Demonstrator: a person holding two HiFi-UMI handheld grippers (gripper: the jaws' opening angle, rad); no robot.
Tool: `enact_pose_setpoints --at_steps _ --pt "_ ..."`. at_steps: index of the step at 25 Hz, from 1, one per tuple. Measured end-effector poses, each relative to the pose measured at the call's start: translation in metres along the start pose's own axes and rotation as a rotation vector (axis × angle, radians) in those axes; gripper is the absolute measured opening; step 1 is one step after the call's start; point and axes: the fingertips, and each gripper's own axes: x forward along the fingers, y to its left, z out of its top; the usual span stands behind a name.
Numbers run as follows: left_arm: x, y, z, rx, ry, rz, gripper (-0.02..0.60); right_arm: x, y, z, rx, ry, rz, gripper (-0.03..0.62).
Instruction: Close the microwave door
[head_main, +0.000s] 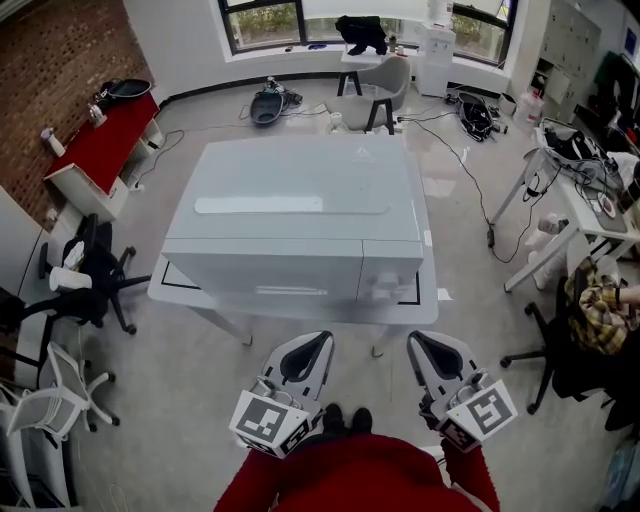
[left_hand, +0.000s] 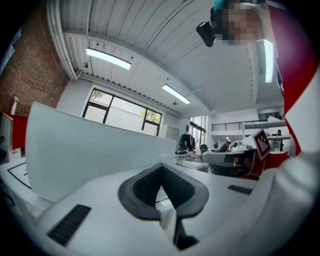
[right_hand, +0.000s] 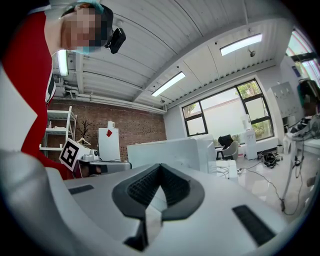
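Hovering short of the microwave (head_main: 300, 200), left gripper (head_main: 320, 340) and right gripper (head_main: 416, 340) have jaws pressed together, empty

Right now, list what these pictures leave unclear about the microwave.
- Microwave door latch: head view looks steeply down, so the front is foreshortened.
- Control panel markings: too small in head view.
- Microwave's lower edge: in the left gripper view, partly behind the left gripper.

No words, brands or numbers are legible. Nearer than the microwave (head_main: 300, 215), the cubes on the left gripper (head_main: 320, 340) and right gripper (head_main: 417, 340) bear letterless black-and-white square markers. Left of the microwave, a white cabinet (right_hand: 109, 147) carries a plain red diamond.
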Motion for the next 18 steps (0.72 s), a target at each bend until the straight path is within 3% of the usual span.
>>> enact_pose_setpoints --at_steps 13,18 --pt "-0.002 0.005 0.004 -0.010 -0.017 0.003 0.009 0.004 0.003 -0.005 -0.052 0.006 -0.004 0.011" --pt "-0.002 0.007 0.004 -0.003 -0.016 0.004 0.009 0.004 0.002 -0.012 -0.015 0.033 -0.014 0.011"
